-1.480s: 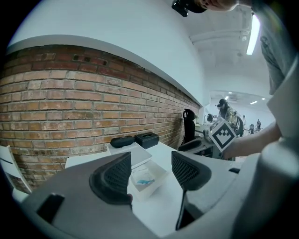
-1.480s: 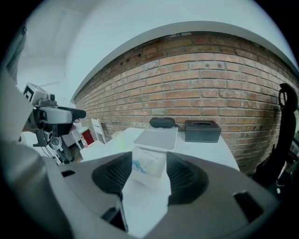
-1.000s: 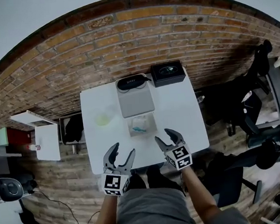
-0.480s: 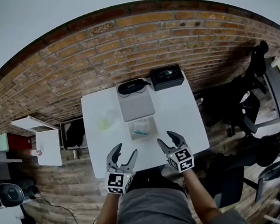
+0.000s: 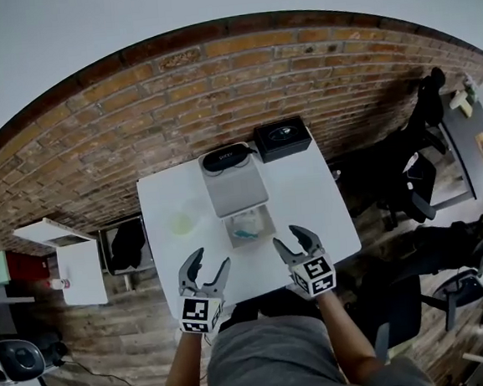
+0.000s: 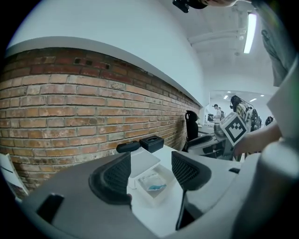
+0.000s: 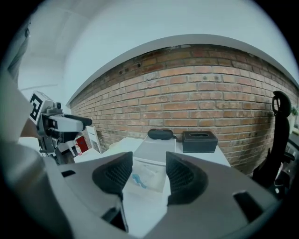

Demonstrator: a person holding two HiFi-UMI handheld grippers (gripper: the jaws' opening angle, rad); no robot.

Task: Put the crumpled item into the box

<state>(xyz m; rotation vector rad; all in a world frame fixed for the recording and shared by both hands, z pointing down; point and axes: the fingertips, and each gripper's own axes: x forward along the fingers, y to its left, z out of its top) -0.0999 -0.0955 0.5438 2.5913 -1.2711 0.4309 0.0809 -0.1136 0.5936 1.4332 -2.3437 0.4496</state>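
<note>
A clear open box [image 5: 249, 227] stands mid-table and holds a crumpled clear wrapper with a blue piece [image 5: 246, 226]. The same box [image 6: 153, 185] [image 7: 147, 177] lies ahead of the jaws in both gripper views. A faint pale-green crumpled thing [image 5: 182, 223] lies on the table to the box's left. My left gripper [image 5: 211, 259] [image 6: 150, 172] hovers open at the front edge, left of the box. Just right of the box, my right gripper [image 5: 288, 237] [image 7: 145, 175] is also open. Neither has anything between its pads.
The box's grey lid [image 5: 234, 187] lies flat behind it. Behind the lid are a black glasses case [image 5: 226, 156] and a black box [image 5: 282, 138]. The white table [image 5: 318, 206] stands against a brick wall. A small white side table [image 5: 78, 269] is at the left, office chairs [image 5: 411, 207] at the right.
The head view has shifted slightly. Both grippers stay open near the table's front edge, with hardly any movement. The box and its contents have not moved.
</note>
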